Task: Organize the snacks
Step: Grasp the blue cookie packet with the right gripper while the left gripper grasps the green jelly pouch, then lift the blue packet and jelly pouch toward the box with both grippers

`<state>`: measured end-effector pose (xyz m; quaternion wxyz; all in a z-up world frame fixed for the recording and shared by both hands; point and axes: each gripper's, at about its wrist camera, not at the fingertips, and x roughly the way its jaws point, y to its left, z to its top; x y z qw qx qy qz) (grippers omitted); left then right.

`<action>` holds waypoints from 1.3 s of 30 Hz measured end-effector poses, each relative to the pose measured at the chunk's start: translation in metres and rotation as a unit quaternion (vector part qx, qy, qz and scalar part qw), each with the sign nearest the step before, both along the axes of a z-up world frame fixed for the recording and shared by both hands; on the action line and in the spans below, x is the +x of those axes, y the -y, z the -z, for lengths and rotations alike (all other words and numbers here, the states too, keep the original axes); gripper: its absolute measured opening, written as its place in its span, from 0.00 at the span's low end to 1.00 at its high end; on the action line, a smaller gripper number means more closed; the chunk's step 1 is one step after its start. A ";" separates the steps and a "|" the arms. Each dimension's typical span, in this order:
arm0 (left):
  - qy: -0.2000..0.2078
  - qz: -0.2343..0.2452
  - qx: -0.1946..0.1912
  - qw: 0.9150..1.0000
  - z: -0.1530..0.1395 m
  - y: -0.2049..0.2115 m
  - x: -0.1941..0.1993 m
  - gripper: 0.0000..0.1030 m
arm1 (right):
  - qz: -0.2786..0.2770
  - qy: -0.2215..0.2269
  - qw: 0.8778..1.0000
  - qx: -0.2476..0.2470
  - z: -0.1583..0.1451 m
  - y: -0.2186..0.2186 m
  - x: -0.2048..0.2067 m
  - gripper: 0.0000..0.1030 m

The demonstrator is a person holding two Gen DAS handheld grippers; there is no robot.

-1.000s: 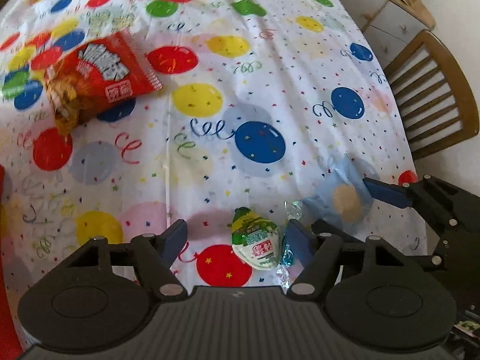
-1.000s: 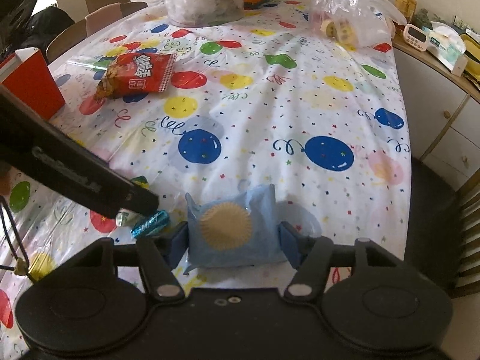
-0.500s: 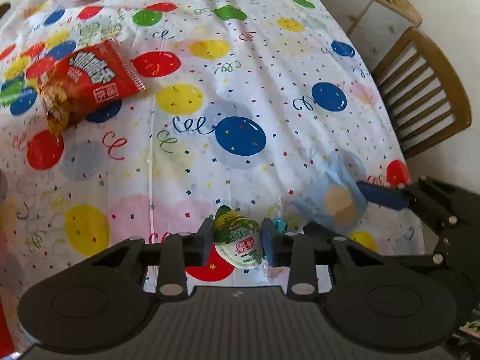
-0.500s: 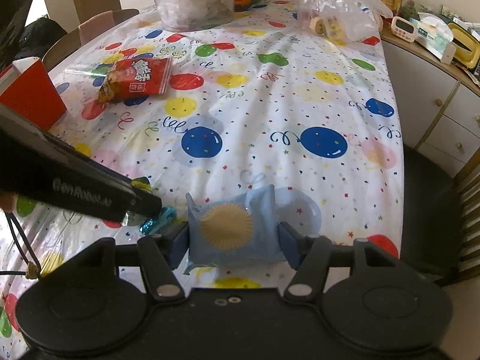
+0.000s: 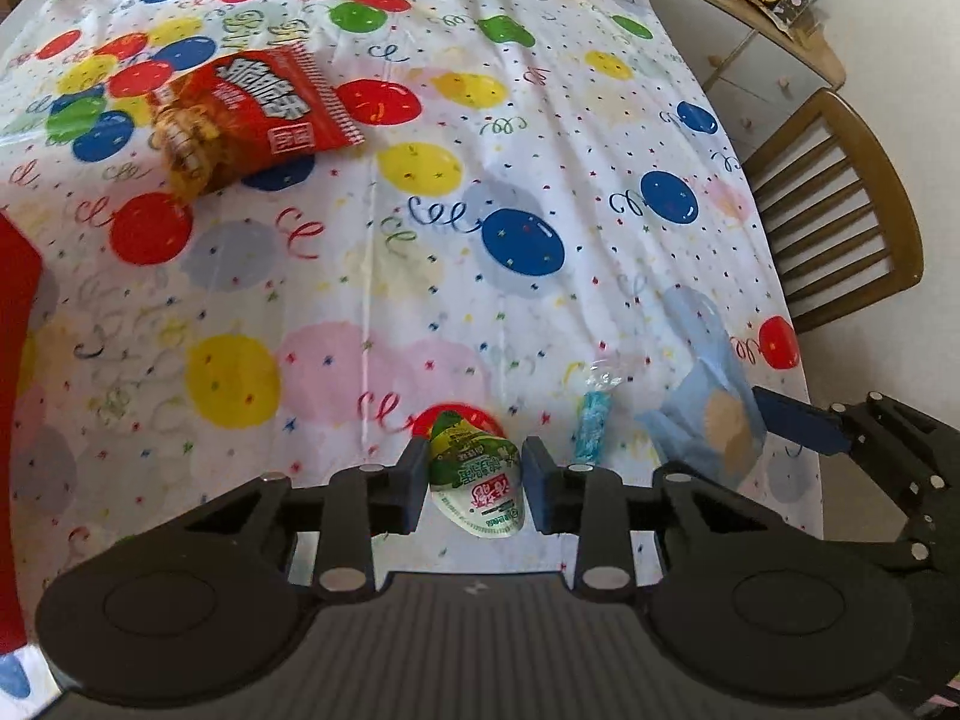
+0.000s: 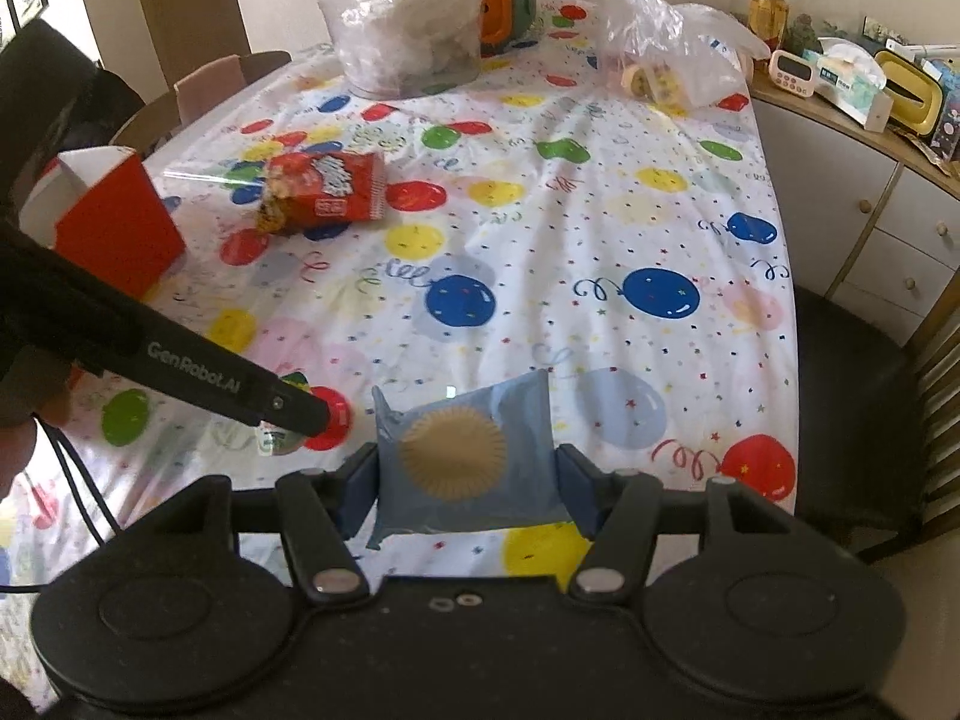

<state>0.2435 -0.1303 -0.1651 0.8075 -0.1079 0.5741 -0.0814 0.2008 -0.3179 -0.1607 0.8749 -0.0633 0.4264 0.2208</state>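
Note:
My left gripper (image 5: 474, 483) is shut on a small green-and-white jelly cup (image 5: 477, 489), held just above the balloon-print tablecloth (image 5: 420, 300). My right gripper (image 6: 468, 483) is shut on a pale blue snack packet (image 6: 462, 456) with a tan round biscuit printed on it; the same blue packet (image 5: 711, 420) shows at the right of the left wrist view. A blue-wrapped candy (image 5: 591, 423) lies on the cloth between the two. A red chip bag (image 5: 246, 117) lies farther back on the left, and the chip bag (image 6: 324, 189) also shows in the right wrist view.
A red open box (image 6: 114, 222) stands at the table's left side. Clear plastic bags (image 6: 414, 36) and an orange-green object (image 6: 507, 6) sit at the far end. A wooden chair (image 5: 840, 210) and a sideboard (image 6: 864, 180) flank the right edge.
My left gripper has gone from open to shut on the jelly cup and lifted it slightly. The right gripper has risen a little with the blue packet held throughout.

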 end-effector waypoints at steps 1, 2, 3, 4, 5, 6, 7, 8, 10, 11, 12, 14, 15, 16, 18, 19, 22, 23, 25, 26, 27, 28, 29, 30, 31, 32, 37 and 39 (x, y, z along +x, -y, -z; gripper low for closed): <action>0.001 -0.001 -0.001 1.000 -0.002 -0.002 -0.003 0.31 | 0.000 0.001 1.000 0.000 -0.003 -0.002 -0.003 0.59; 0.003 -0.001 -0.002 1.000 -0.005 -0.005 -0.006 0.31 | 0.000 0.003 1.000 0.001 -0.006 -0.003 -0.007 0.59; 0.005 -0.002 -0.002 1.000 -0.009 -0.007 -0.009 0.31 | 0.000 0.004 1.000 0.003 -0.010 -0.005 -0.011 0.59; 0.006 -0.002 -0.001 1.000 -0.012 -0.008 -0.012 0.31 | 0.000 0.006 1.000 0.005 -0.013 -0.007 -0.015 0.59; 0.008 -0.001 0.000 1.000 -0.016 -0.010 -0.015 0.31 | 0.000 0.008 1.000 0.006 -0.017 -0.010 -0.019 0.59; 0.011 0.001 0.000 1.000 -0.021 -0.012 -0.018 0.31 | -0.001 0.011 1.000 0.006 -0.021 -0.012 -0.023 0.59; 0.015 0.002 0.003 1.000 -0.025 -0.014 -0.021 0.31 | -0.002 0.014 1.000 0.007 -0.025 -0.014 -0.026 0.59; 0.018 0.005 0.005 1.000 -0.030 -0.016 -0.025 0.31 | -0.003 0.017 1.000 0.009 -0.029 -0.017 -0.031 0.59; 0.025 0.009 0.007 1.000 -0.040 -0.021 -0.032 0.31 | -0.007 0.024 1.000 0.011 -0.038 -0.024 -0.039 0.59; 0.029 0.012 0.009 0.999 -0.044 -0.024 -0.036 0.31 | -0.008 0.027 1.000 0.012 -0.042 -0.027 -0.042 0.59; 0.032 0.014 0.011 0.999 -0.049 -0.028 -0.039 0.31 | -0.009 0.030 0.999 0.013 -0.046 -0.031 -0.046 0.59; 0.039 0.016 0.012 0.999 -0.058 -0.035 -0.047 0.31 | -0.012 0.036 0.999 0.013 -0.054 -0.039 -0.053 0.59; 0.043 0.016 0.011 0.999 -0.064 -0.040 -0.051 0.31 | -0.013 0.039 0.999 0.014 -0.057 -0.043 -0.057 0.59; 0.046 0.016 0.011 0.999 -0.068 -0.044 -0.054 0.31 | -0.015 0.041 0.999 0.015 -0.061 -0.047 -0.060 0.59; 0.053 0.019 0.010 0.998 -0.078 -0.055 -0.061 0.31 | -0.019 0.047 0.999 0.016 -0.069 -0.058 -0.066 0.59; 0.055 0.018 0.011 0.998 -0.082 -0.061 -0.064 0.31 | -0.021 0.049 0.998 0.016 -0.072 -0.064 -0.069 0.59; 0.063 0.014 0.010 0.998 -0.094 -0.079 -0.071 0.31 | -0.027 0.057 0.998 0.016 -0.082 -0.080 -0.076 0.59; 0.065 0.012 0.010 0.998 -0.098 -0.087 -0.073 0.31 | -0.029 0.059 0.998 0.017 -0.085 -0.087 -0.078 0.59; 0.069 0.012 0.010 0.997 -0.104 -0.099 -0.077 0.31 | -0.033 0.062 0.997 0.017 -0.090 -0.100 -0.082 0.59; 0.072 0.010 0.011 0.997 -0.108 -0.106 -0.079 0.31 | -0.036 0.064 0.997 0.017 -0.093 -0.106 -0.084 0.59; 0.074 0.009 0.011 0.997 -0.112 -0.114 -0.081 0.31 | -0.038 0.066 0.997 0.017 -0.096 -0.114 -0.085 0.59; 0.076 0.008 0.010 0.997 -0.115 -0.120 -0.082 0.31 | -0.040 0.067 0.997 0.017 -0.098 -0.120 -0.086 0.60; 0.078 0.007 0.010 0.997 -0.118 -0.128 -0.084 0.31 | -0.043 0.069 0.997 0.018 -0.100 -0.128 -0.087 0.59; 0.080 0.006 0.009 0.997 -0.121 -0.135 -0.086 0.31 | -0.046 0.071 0.996 0.018 -0.103 -0.136 -0.089 0.60; 0.082 0.005 0.009 0.997 -0.124 -0.142 -0.086 0.31 | -0.049 0.073 0.996 0.019 -0.105 -0.143 -0.090 0.60; 0.084 0.003 0.010 0.996 -0.126 -0.150 -0.087 0.31 | -0.052 0.076 0.996 0.019 -0.108 -0.151 -0.091 0.59; 0.095 -0.008 0.013 0.995 -0.137 -0.189 -0.092 0.32 | -0.067 0.081 0.994 0.019 -0.115 -0.191 -0.092 0.59; 0.099 -0.012 0.015 0.995 -0.140 -0.205 -0.093 0.31 | -0.073 0.083 0.994 0.019 -0.118 -0.208 -0.093 0.59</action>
